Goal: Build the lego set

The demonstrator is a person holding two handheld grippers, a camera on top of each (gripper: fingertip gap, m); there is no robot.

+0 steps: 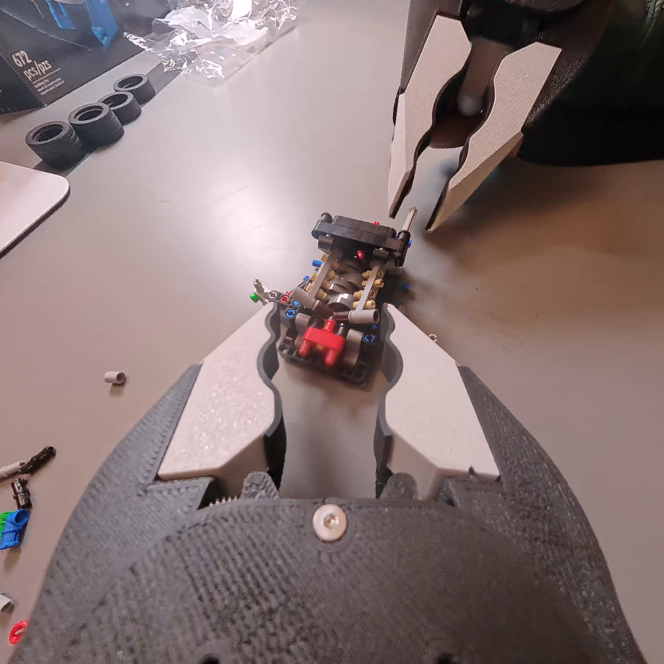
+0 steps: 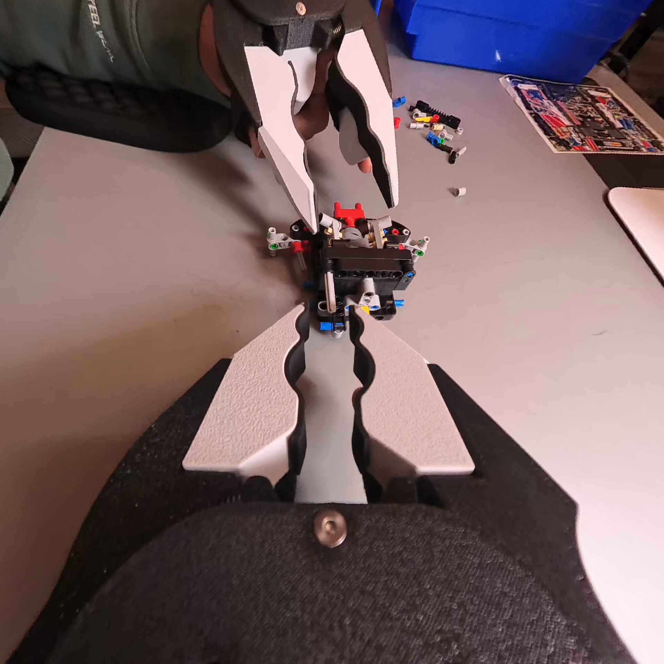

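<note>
On the grey surface [image 2: 107,341], two hand-held tools close in on a half-built Lego chassis [image 2: 359,262] at mid-frame. The left tool [image 1: 328,316], its jaws spread, straddles the model's near end around a red connector [image 1: 321,343] without visibly clamping it. The right tool [image 1: 411,222], also spread and pinching nothing, hovers at the upper right over a grey axle [image 1: 409,221] standing from the black frame. Four black tyres [image 1: 90,118] wait at upper left; a loose grey bush [image 1: 115,377] lies lower left. An off-centre squeeze could tip the unclamped model or skew the axle.
</note>
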